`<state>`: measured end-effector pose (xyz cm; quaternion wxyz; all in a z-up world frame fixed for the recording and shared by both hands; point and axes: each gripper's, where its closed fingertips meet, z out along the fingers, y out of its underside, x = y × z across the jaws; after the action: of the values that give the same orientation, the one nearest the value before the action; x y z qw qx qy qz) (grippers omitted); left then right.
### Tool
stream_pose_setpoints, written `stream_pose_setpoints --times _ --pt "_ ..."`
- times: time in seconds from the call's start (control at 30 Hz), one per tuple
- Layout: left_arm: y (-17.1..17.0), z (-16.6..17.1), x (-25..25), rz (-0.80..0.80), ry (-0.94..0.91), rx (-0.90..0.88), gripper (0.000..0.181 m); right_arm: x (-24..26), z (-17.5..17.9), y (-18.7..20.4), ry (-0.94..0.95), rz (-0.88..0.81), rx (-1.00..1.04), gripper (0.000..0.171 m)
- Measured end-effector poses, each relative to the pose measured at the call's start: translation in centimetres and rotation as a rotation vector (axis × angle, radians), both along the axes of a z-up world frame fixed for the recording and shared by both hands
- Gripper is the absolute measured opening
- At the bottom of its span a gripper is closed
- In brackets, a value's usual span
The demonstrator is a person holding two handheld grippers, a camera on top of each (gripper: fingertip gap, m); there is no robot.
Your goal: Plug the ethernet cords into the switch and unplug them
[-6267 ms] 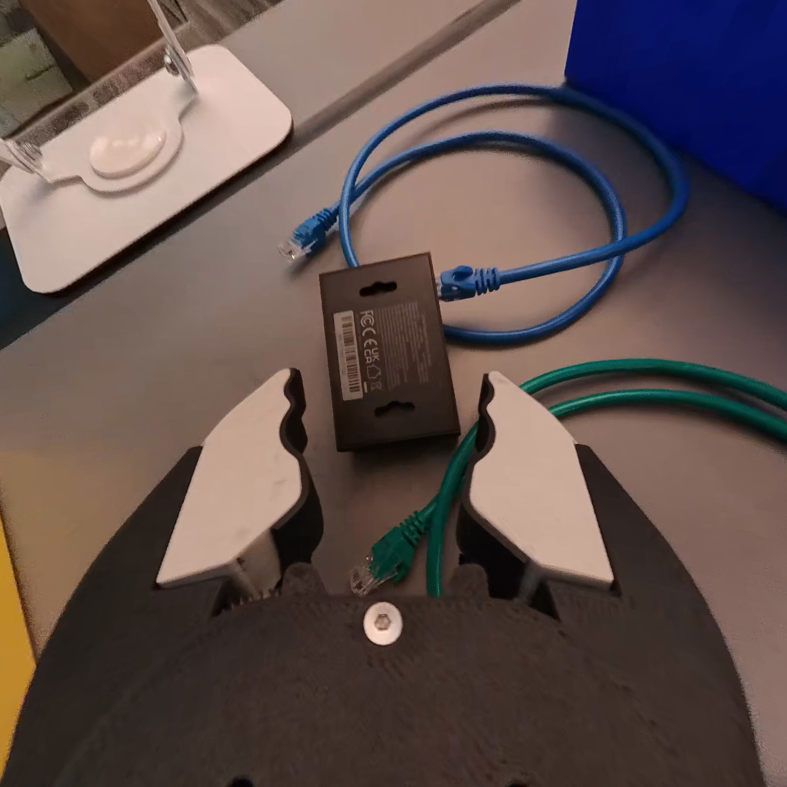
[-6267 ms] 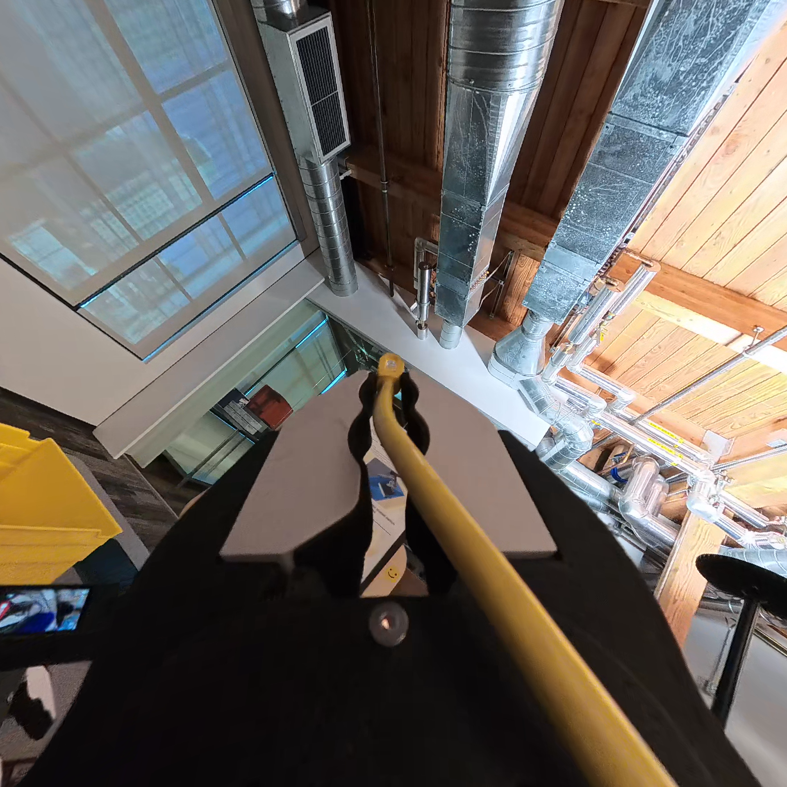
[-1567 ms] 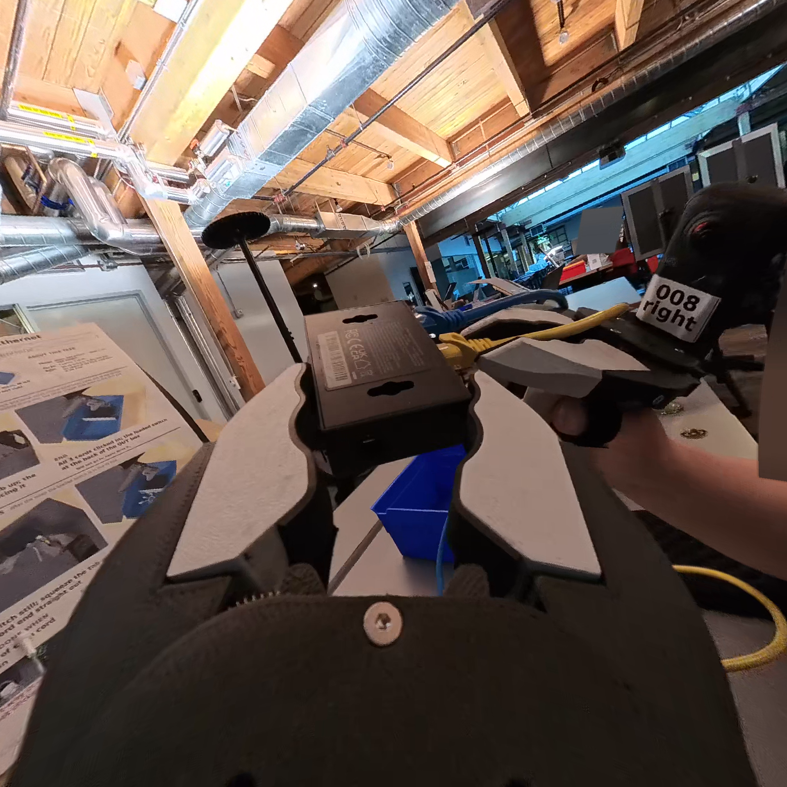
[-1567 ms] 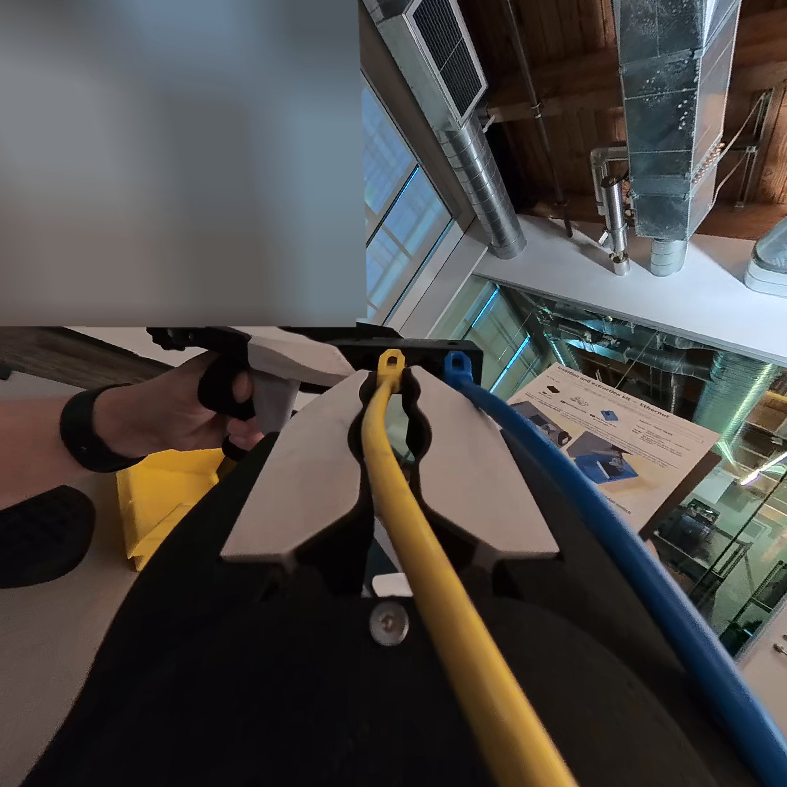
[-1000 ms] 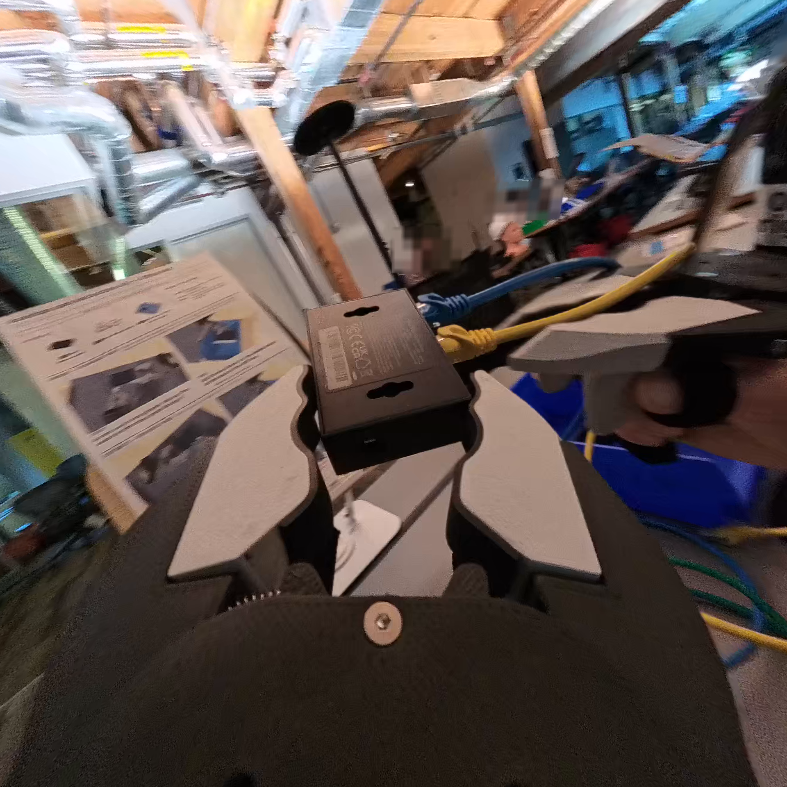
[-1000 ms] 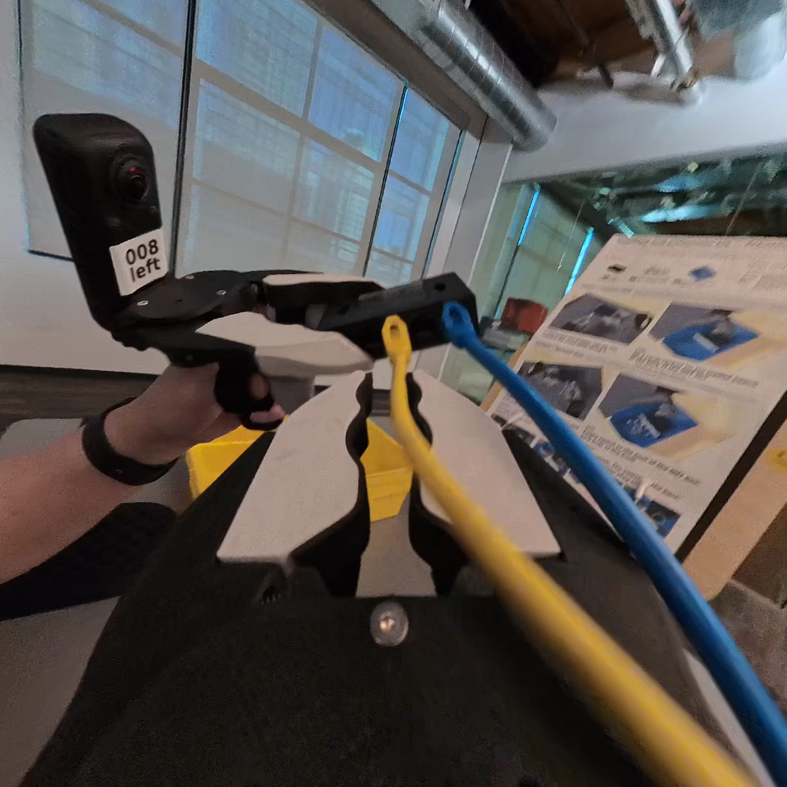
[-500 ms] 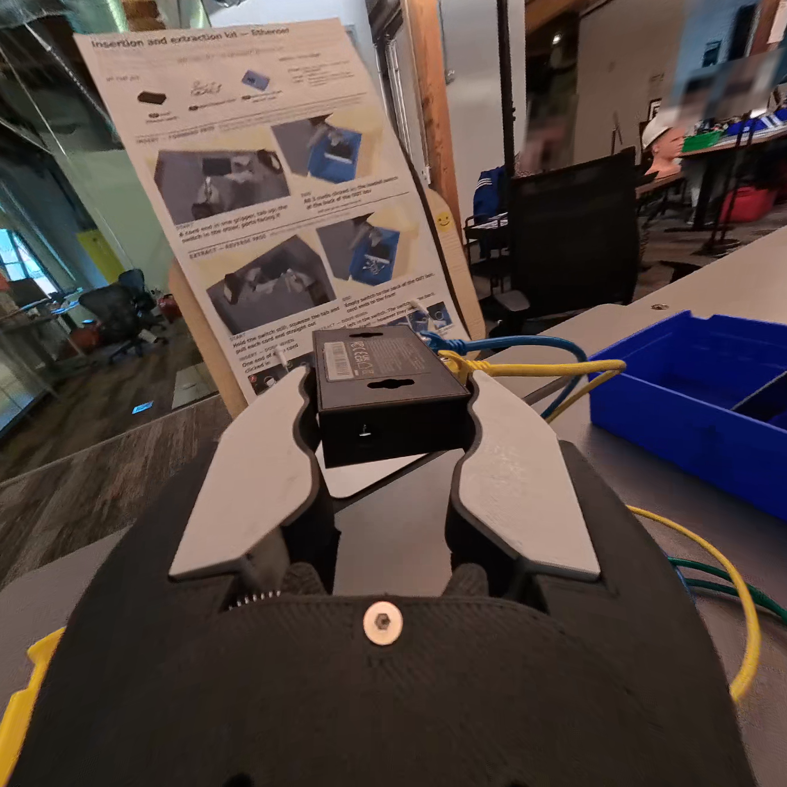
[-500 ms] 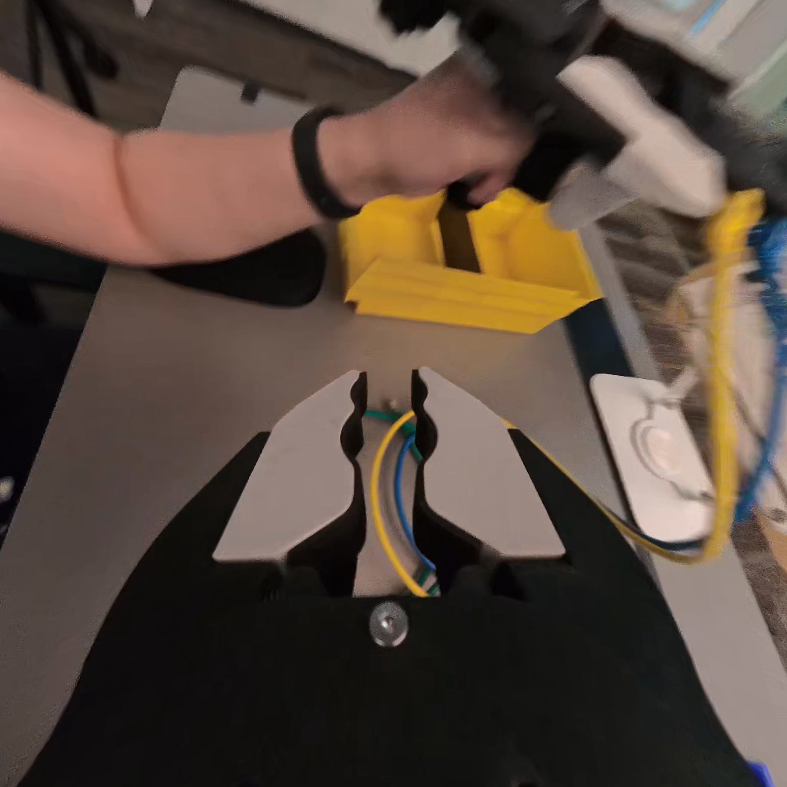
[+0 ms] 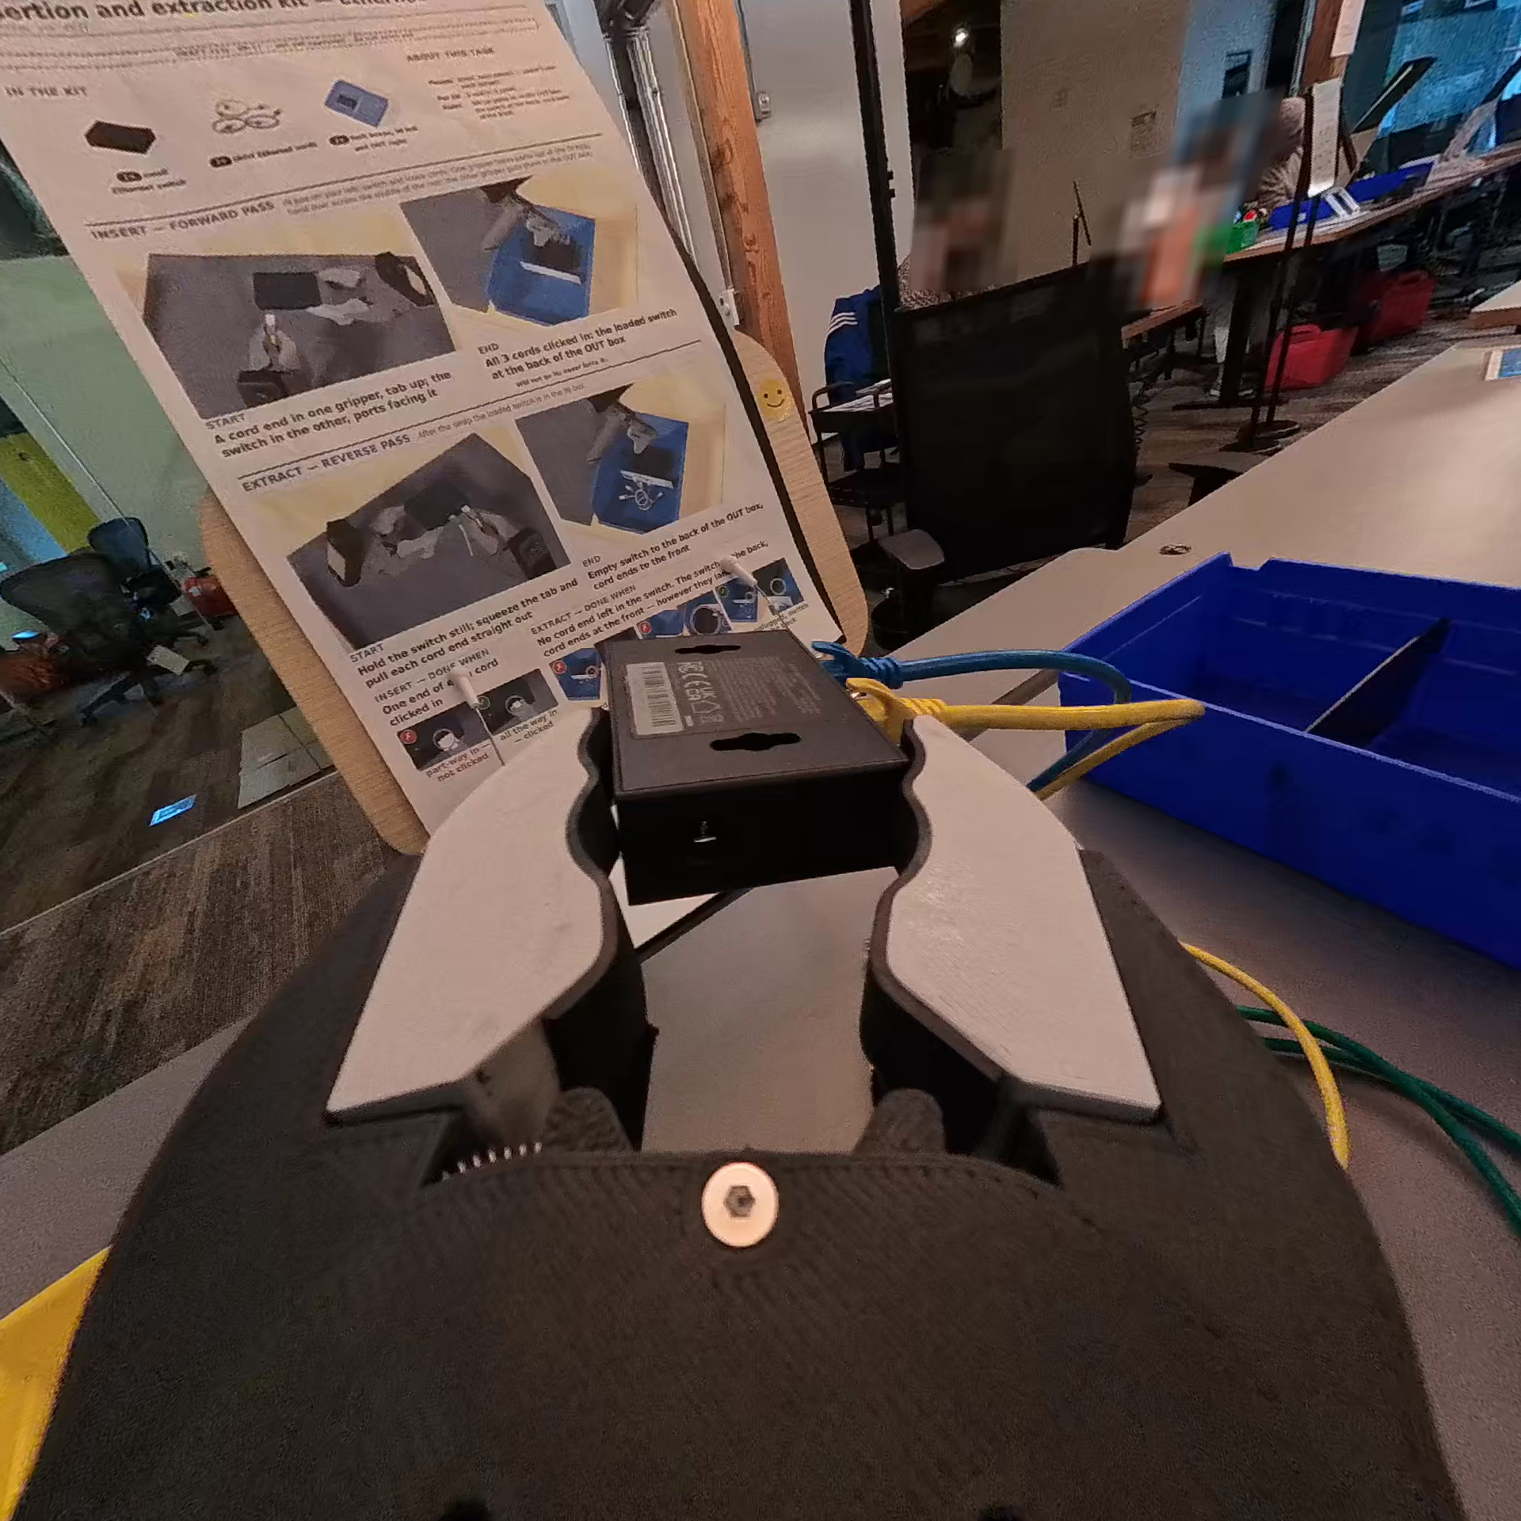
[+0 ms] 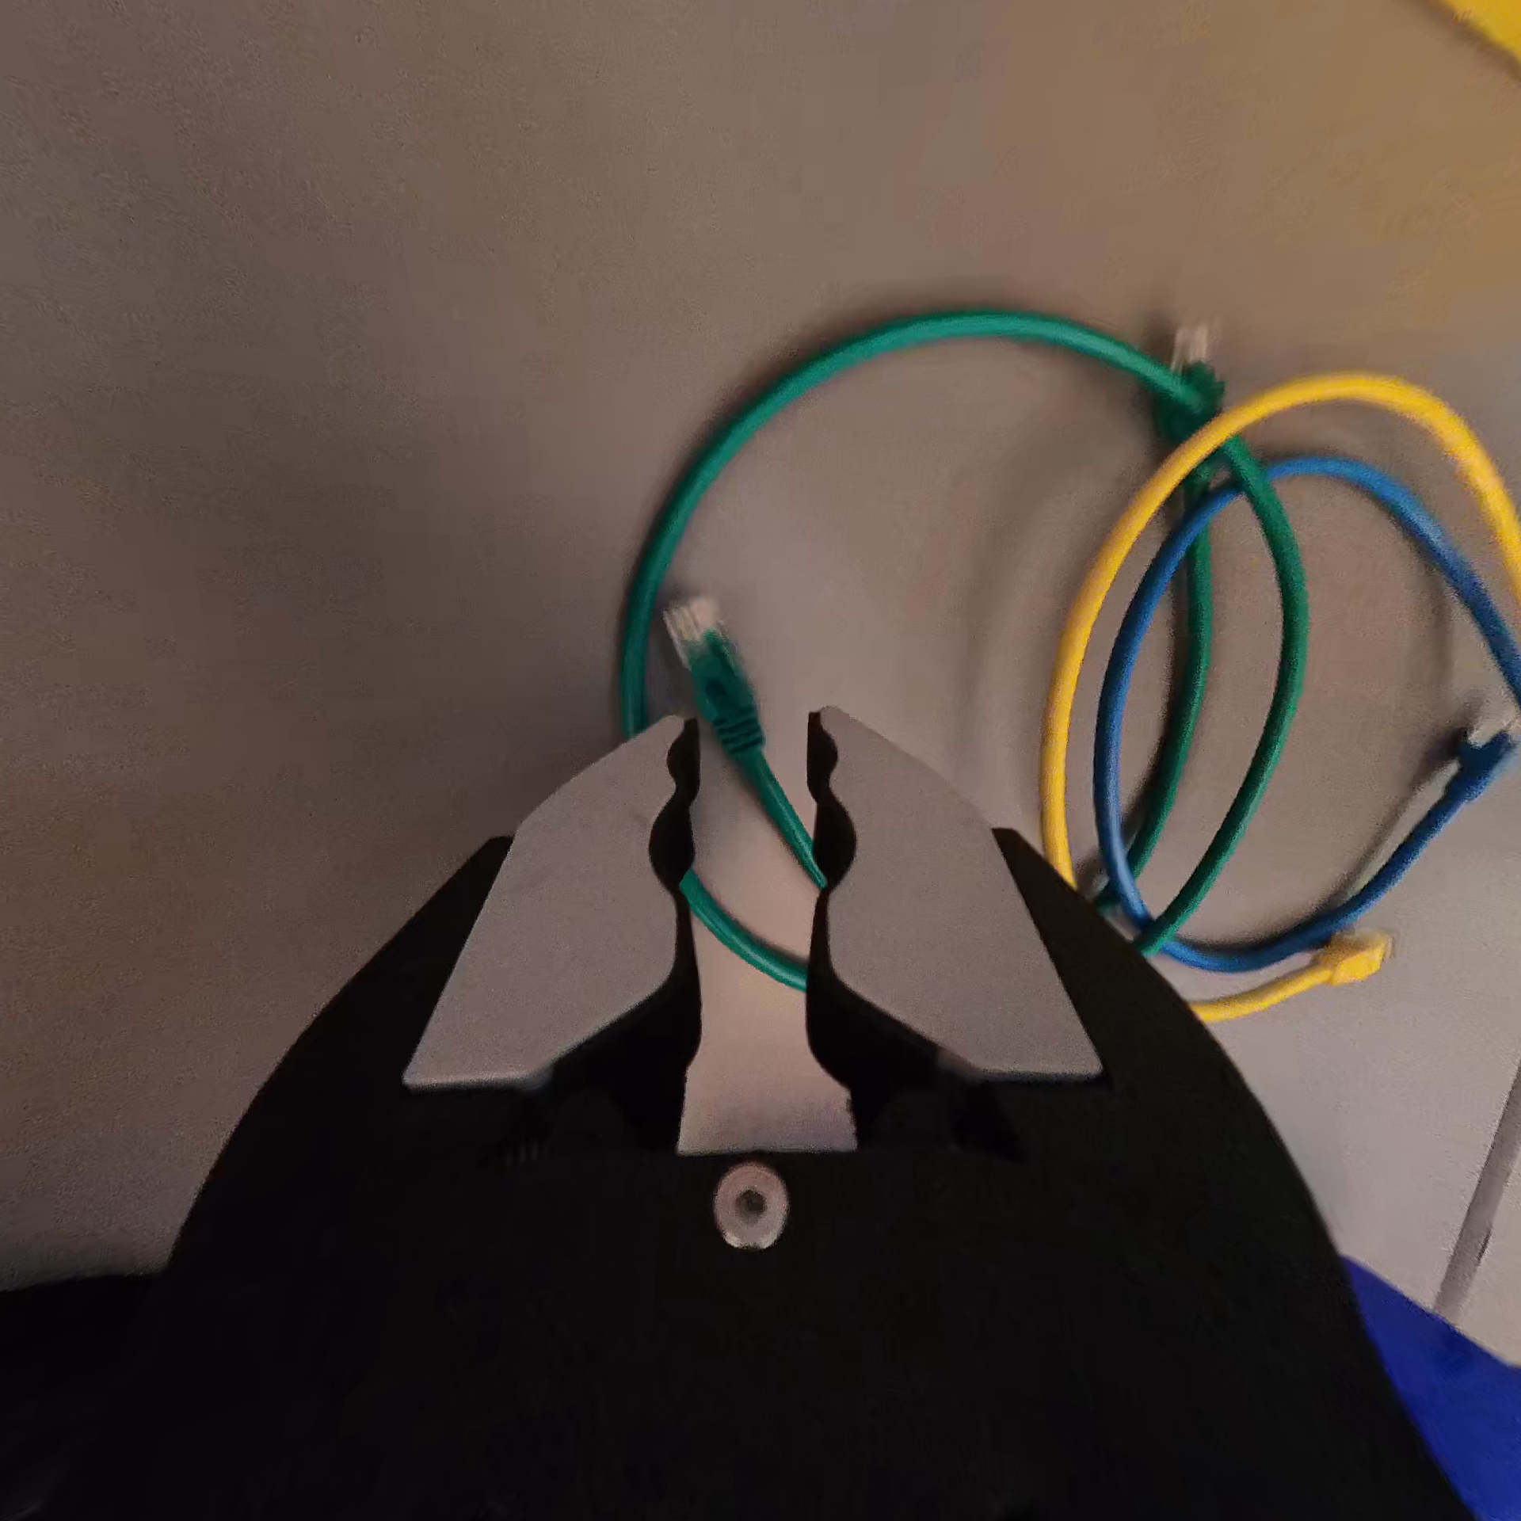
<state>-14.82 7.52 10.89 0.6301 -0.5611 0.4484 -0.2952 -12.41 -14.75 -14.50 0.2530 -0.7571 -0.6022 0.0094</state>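
Observation:
My left gripper (image 9: 753, 741) is shut on the black switch (image 9: 741, 741), held above the grey table with its underside up. A blue cord (image 9: 988, 661) and a yellow cord (image 9: 1037, 714) are plugged into its far side. My right gripper (image 10: 753, 724) is open a little and points down at the table. The green cord (image 10: 823, 362) lies coiled there; one of its plugs (image 10: 716, 667) lies just ahead of the fingertips, and its boot and wire run between the jaws, untouched. The yellow cord (image 10: 1234, 411) and blue cord (image 10: 1152, 543) loop to the right.
A blue bin (image 9: 1333, 724) with a divider stands on the table (image 9: 1234, 905) to the right. An instruction poster on a wooden board (image 9: 370, 370) stands behind the switch. A yellow bin corner (image 9: 33, 1383) shows at lower left. Green cord (image 9: 1416, 1095) lies at right.
My right gripper has left the yellow cord and swung down over the table to the green cord's plug. My left gripper has lowered and levelled the switch, still gripped.

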Motion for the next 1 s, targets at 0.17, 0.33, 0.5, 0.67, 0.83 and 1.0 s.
stream_pose_setpoints --times 0.17,0.33,0.5,0.67,0.83,1.0 --pt "-0.7 -0.3 0.6 -0.045 0.002 -0.002 0.065 -0.5 -1.1 0.1 0.087 -0.067 -0.131 0.013" --pt "-1.0 -1.4 1.7 -0.088 0.008 -0.044 0.064 -1.8 -0.9 -1.5 0.21 -0.049 -0.232 0.011" --pt "-1.1 -1.3 1.7 -0.109 -0.004 -0.051 0.064 -2.0 -1.3 -1.0 0.232 -0.044 -0.138 0.024" --pt "-1.7 -1.2 1.9 -0.129 -0.019 -0.053 0.064 -2.8 -1.1 -0.9 0.233 -0.064 -0.16 0.013" --pt "-0.8 -2.5 2.5 -0.054 -0.005 -0.101 0.065 -5.5 9.6 -4.4 0.672 0.016 -0.025 0.012" --pt "0.0 -5.3 3.6 0.001 0.027 -0.22 0.065 -2.8 24.0 -8.6 0.999 0.068 0.22 0.012"
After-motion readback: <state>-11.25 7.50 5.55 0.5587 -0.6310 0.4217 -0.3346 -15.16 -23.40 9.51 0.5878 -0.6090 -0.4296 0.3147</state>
